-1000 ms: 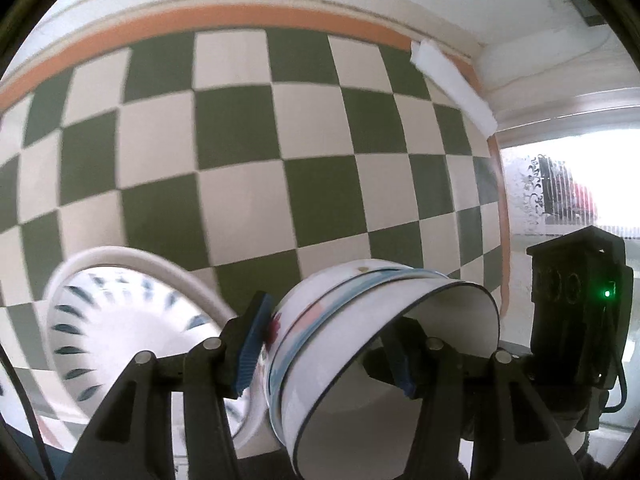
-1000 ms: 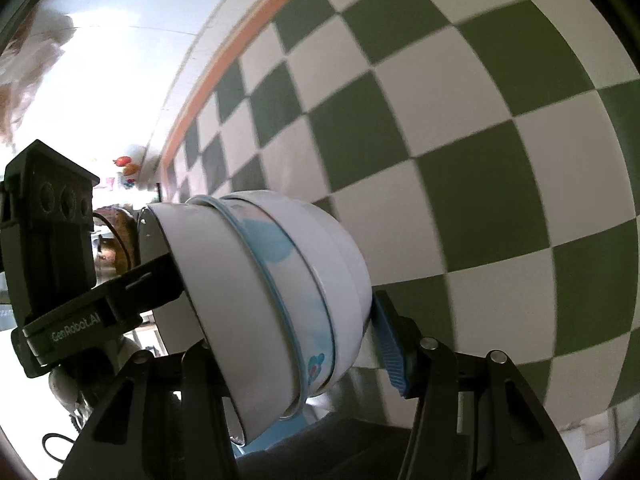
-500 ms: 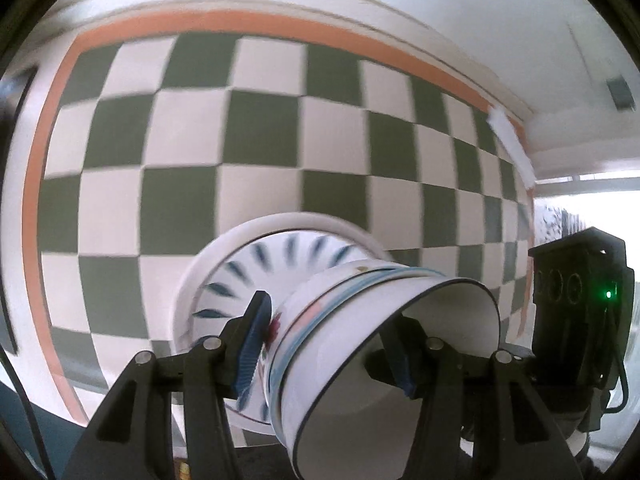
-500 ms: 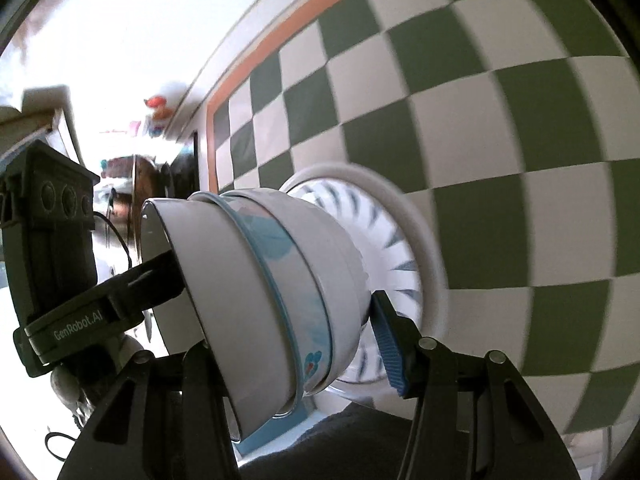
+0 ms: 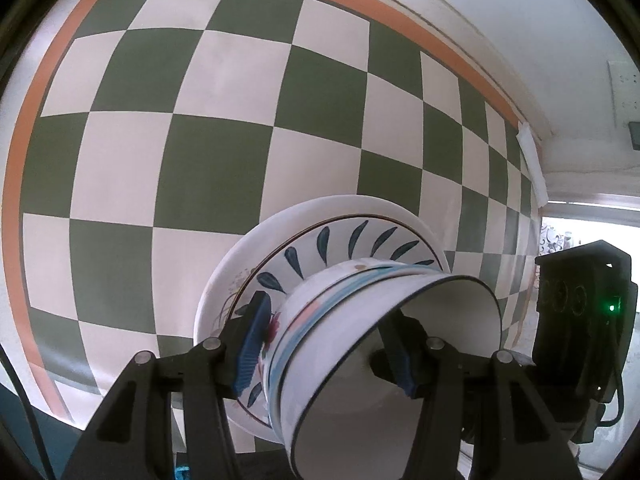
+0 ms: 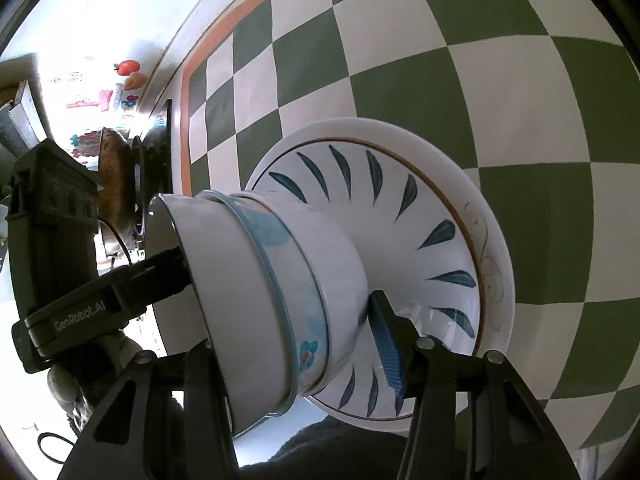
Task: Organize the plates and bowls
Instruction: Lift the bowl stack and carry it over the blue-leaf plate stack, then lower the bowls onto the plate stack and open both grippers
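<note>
Both grippers hold one nested stack of white bowls (image 5: 352,320) by opposite sides of its rim. My left gripper (image 5: 328,344) is shut on the stack, one finger outside, one inside. My right gripper (image 6: 296,344) is shut on the stack (image 6: 272,276) from the other side. The stack is directly over a plate with blue leaf marks (image 5: 316,256), which lies on a larger white plate (image 5: 240,264). In the right wrist view the leaf plate (image 6: 420,216) and the white plate (image 6: 496,240) sit just behind the stack's base. I cannot tell whether the base touches the plate.
The plates lie on a green and cream checkered cloth (image 5: 200,120) with an orange border (image 5: 24,128). The other gripper's black body shows at the right of the left view (image 5: 580,320) and at the left of the right view (image 6: 52,240). Dark cookware (image 6: 120,172) stands beyond the cloth's edge.
Both grippers have carried the bowl stack across the cloth to the plates. The plates have come from the edge of view to directly under the stack and look closer.
</note>
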`<state>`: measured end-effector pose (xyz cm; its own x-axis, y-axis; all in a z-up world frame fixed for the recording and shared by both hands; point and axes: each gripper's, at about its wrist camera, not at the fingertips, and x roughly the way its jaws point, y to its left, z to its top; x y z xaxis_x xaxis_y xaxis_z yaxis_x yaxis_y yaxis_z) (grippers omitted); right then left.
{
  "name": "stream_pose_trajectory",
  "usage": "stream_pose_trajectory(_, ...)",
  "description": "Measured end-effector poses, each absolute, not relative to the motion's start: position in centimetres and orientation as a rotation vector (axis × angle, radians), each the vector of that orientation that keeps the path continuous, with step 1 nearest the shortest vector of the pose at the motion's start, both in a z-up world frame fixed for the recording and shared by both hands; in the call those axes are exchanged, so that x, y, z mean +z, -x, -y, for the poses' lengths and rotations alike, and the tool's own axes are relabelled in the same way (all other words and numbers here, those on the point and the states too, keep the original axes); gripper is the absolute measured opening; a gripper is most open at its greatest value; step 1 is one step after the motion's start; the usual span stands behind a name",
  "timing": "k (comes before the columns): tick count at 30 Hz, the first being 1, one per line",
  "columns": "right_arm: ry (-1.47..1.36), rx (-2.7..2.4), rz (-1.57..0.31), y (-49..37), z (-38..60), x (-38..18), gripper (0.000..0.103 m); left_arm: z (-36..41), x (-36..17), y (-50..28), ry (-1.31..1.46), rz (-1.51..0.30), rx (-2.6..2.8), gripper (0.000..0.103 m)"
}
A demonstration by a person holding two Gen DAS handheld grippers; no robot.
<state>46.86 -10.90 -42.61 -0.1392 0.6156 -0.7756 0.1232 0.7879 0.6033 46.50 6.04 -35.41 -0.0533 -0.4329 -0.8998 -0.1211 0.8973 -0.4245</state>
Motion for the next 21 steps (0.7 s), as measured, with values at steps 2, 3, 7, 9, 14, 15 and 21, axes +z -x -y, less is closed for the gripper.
stream_pose_trajectory(2,-0.576,0.46,-1.68,-46.9,11.0,-42.5,0.053,-5.8,-35.5,-46.6,0.449,-1.632,-0.268,0.052)
stream_pose_trajectory(3,-0.575,0.453,-1.68,-47.0,11.1,-42.4,0.053,-5.8,-35.5,-46.7,0.445,-1.633,-0.273,0.052)
stream_pose_trajectory(7,-0.573,0.431,-1.679,-47.1,11.6,-42.2,0.053,-5.1,-35.5,-47.0,0.424,-1.631,-0.282,0.052)
stream_pose_trajectory(9,-0.567,0.425,-1.678,-47.1,11.8,-42.1,0.053,-5.0,-35.5,-47.1,0.419,-1.632,-0.286,0.052)
stream_pose_trajectory(14,-0.556,0.41,-1.678,-47.2,11.7,-41.9,0.052,-5.0,-35.5,-47.1,0.41,-1.631,-0.293,0.052)
stream_pose_trajectory(15,-0.546,0.409,-1.677,-47.2,11.6,-41.8,0.052,-4.9,-35.5,-47.1,0.405,-1.632,-0.295,0.052)
stream_pose_trajectory(21,-0.488,0.383,-1.649,-47.2,11.3,-40.4,0.052,-5.0,-33.7,-46.4,0.336,-1.593,-0.261,0.05)
